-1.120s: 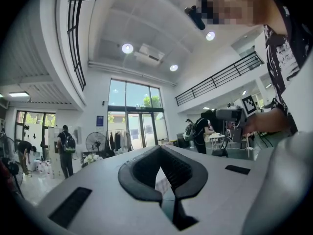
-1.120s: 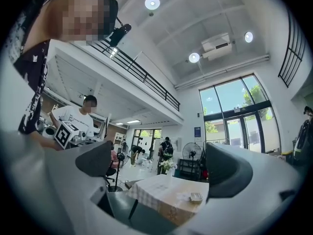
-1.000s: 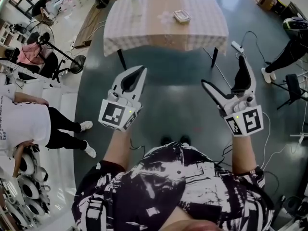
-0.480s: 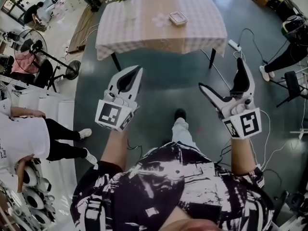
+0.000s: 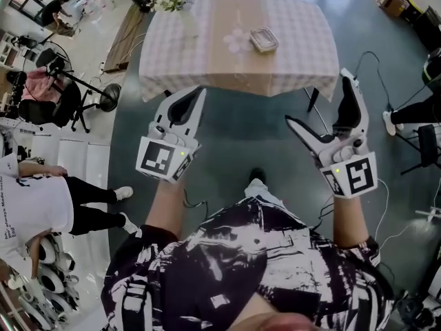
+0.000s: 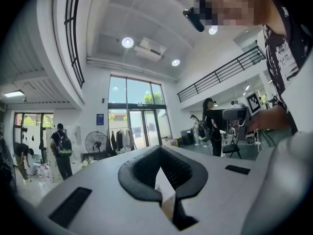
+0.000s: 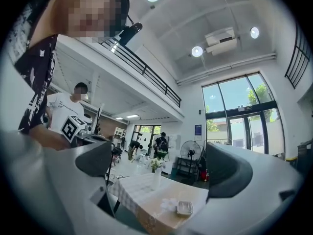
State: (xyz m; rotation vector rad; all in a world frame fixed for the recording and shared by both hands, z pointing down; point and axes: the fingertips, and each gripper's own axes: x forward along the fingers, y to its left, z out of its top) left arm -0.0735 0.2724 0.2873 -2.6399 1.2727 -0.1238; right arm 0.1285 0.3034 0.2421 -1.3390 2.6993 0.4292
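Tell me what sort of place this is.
Probably a tall, open lobby or atrium used as a workspace: a railed mezzanine runs overhead, tall glass entrance doors face outside, and a cloth-covered table stands on the dark floor.

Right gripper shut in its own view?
No: the right gripper has its jaws wide apart, and the table shows through the open gap between them.
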